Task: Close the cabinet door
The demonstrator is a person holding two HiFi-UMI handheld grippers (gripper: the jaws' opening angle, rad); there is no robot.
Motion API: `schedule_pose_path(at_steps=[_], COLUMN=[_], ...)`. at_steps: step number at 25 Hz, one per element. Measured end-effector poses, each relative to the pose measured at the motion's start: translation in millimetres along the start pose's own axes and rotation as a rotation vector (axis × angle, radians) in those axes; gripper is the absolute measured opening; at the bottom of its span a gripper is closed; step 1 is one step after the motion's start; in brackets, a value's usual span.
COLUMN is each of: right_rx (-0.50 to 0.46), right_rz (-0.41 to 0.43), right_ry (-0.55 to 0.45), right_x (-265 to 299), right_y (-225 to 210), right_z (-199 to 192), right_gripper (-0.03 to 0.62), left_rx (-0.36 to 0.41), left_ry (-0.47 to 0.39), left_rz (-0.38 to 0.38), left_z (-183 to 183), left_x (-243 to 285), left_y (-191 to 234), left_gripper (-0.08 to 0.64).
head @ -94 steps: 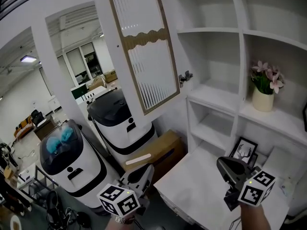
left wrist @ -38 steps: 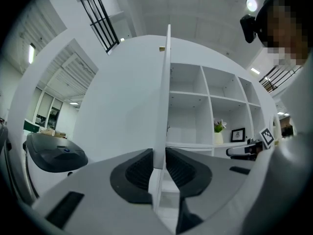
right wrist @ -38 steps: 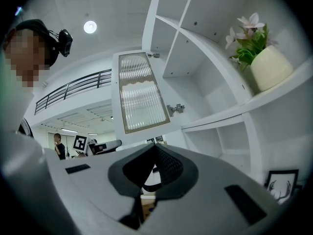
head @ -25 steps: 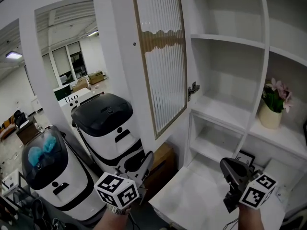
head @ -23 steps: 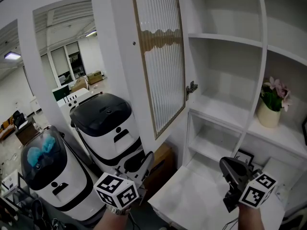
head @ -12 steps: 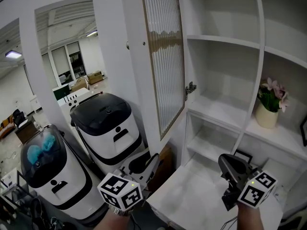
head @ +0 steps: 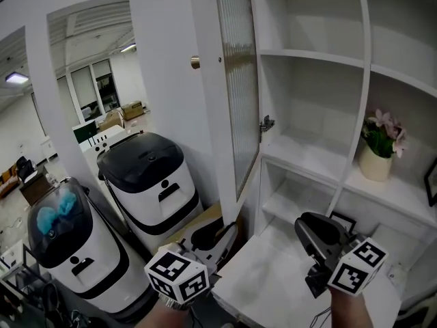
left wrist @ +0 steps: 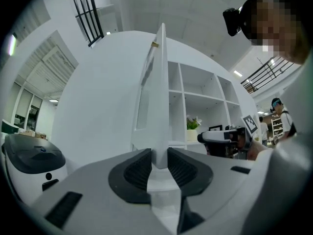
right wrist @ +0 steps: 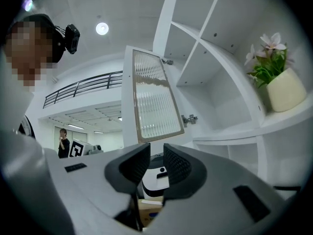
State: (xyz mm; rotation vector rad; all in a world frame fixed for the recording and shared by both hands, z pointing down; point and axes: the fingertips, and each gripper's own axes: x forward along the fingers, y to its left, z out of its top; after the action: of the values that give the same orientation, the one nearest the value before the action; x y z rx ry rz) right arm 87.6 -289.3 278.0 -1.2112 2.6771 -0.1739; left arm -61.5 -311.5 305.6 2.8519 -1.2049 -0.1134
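Right now the left gripper's (left wrist: 157, 164) jaws stand fairly wide and have just been opening. The white-framed cabinet door with ribbed glass panel (head: 239, 101) stands edge-on straight ahead of it, its thin edge in line with the gap, and the pads are not visibly squeezing it. The door is not yet shut, swung out from the white open-shelf cabinet (head: 311, 57) on that gripper's right. The right gripper's (right wrist: 156, 164) jaws are a little apart, just been opening, with nothing between them. The door is ahead and up-left of it, and a cream pot of pink flowers (right wrist: 286, 89) is up-right.
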Motion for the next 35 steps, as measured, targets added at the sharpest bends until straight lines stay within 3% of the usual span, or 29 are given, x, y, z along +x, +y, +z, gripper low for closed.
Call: schedule_pose_path(at_steps=[16,25,27,35], right_rx=[-0.064,-0.073,-0.077,-0.078], right_rz=[0.129,0.050,0.014,-0.027], right_ry=[0.038,0.070,0.066,0.055], right_x=[43,41,37,30], right_y=[57,48,40,30], right_z=[2,-10,-9,-6], right_gripper=[0.133,0.137,0.091,0.086], left_rx=[0.002,-0.027,-0.032,-0.053], left_ry=[0.024,0.041,0.047,0.052], left_rz=[-0.161,-0.251,-0.265,-0.306], left_z=[-6,-15,-19,-21], left_x=[28,35,35,35], left_y=[-51,-71,-74,-76], left_gripper=[0.124,0.117,0.117,0.095])
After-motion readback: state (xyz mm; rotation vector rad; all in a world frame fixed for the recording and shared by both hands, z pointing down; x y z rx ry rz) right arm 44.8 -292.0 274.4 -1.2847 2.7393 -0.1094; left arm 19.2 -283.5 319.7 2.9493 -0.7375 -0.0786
